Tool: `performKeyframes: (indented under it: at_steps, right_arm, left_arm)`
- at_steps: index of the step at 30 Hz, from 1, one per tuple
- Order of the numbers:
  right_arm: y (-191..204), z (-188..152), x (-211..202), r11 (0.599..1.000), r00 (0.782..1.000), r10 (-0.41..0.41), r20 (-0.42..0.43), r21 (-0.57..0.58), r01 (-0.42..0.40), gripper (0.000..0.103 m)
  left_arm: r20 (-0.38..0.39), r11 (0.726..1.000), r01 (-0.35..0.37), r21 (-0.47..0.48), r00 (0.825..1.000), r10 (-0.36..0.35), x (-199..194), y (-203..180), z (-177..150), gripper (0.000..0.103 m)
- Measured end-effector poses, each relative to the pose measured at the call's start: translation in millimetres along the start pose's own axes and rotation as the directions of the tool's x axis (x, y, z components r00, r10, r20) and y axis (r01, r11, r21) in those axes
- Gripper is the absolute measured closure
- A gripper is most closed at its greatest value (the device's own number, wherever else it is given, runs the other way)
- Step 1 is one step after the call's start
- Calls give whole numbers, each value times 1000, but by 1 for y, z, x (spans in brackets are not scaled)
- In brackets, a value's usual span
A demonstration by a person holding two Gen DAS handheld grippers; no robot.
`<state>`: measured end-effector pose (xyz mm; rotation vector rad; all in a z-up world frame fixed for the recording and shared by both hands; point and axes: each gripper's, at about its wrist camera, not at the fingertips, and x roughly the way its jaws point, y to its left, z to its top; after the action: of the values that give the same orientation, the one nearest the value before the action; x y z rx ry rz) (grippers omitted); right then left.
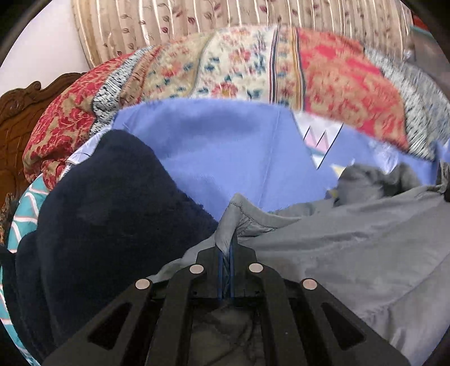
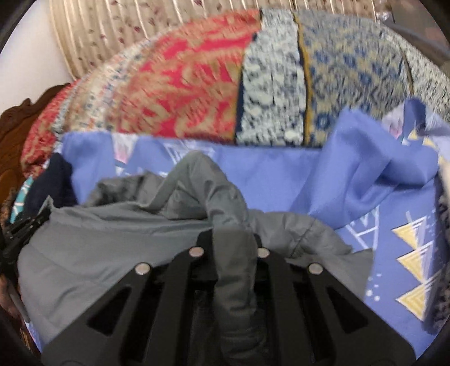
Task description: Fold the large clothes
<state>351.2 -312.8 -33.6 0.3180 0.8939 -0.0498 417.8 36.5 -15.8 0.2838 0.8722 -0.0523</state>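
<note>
Pinching a grey jacket at two edges, left gripper and right gripper each clench fabric, likely to carry a fold across the blue bedsheet.

Two grippers: the left gripper and the right gripper. One grey garment (a padded jacket, by its look). One dark navy fleece garment. One blue sheet printed with triangles. One patchwork quilt. One striped floral curtain. One carved wooden headboard.
</note>
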Motion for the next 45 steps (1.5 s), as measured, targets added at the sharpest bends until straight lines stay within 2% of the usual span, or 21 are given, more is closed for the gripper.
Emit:
performKeyframes:
  at_steps: [3,6,8,10,11,13,15,17,20,23,25,27,28,33,39,45]
  right_arm:
    - [-2,-1,18,1000,999,-24,-24,-4,24,94]
    - [-8,-3,38,999,997,-21,-78,22,23,78]
    - [-11,-3,42,999,995,-8,-101,41,12,75]
    - [-12,-1,40,998,995,10,-104,58,-4,65]
    - [-15,0,31,997,996,12,-87,73,-6,62]
    - [-24,-1,-2,992,999,14,31,122,-18,41]
    - [-30,-3,-32,989,990,-20,137,148,-1,40]
    - [-22,-7,-69,992,965,-69,253,123,39,40]
    - [12,-12,-88,1000,954,-16,298,16,12,40]
    - [57,-23,-76,989,972,112,205,-117,-89,40]
    - [85,-32,-63,970,976,165,140,-203,-135,40]
    - [107,-41,-44,953,985,150,86,-278,-121,41]
    - [111,-43,-30,954,992,112,65,-288,-89,41]
    - [77,-37,10,988,997,79,-16,-132,-81,40]
    - [73,-41,31,989,997,60,-39,-133,-64,40]
    - [67,-45,45,992,995,75,-64,-93,-81,40]
  left_arm:
    - [-33,999,-35,32,999,36,21,-12,0,77]
    - [-56,994,-72,84,996,76,40,-25,-4,76]
    - [-52,990,-94,107,994,100,48,-32,-7,76]
    - [-54,985,-121,123,990,128,55,-37,-12,76]
    - [-52,983,-131,131,989,139,56,-40,-13,76]
    - [-47,978,-150,142,986,158,57,-43,-16,76]
    - [-45,979,-150,137,987,157,56,-42,-17,76]
    - [-47,981,-144,132,987,151,57,-41,-17,76]
    - [-49,982,-139,130,988,147,57,-41,-16,76]
    - [-50,982,-136,128,988,144,57,-42,-17,76]
    - [-51,983,-134,127,989,142,57,-42,-17,76]
    - [-52,983,-131,126,989,138,57,-41,-17,76]
    - [-53,984,-128,126,989,135,57,-41,-17,76]
    - [-63,989,-102,104,992,109,60,-36,-15,76]
    - [-71,991,-93,93,992,100,62,-35,-15,76]
    - [-72,992,-92,89,993,98,63,-34,-17,76]
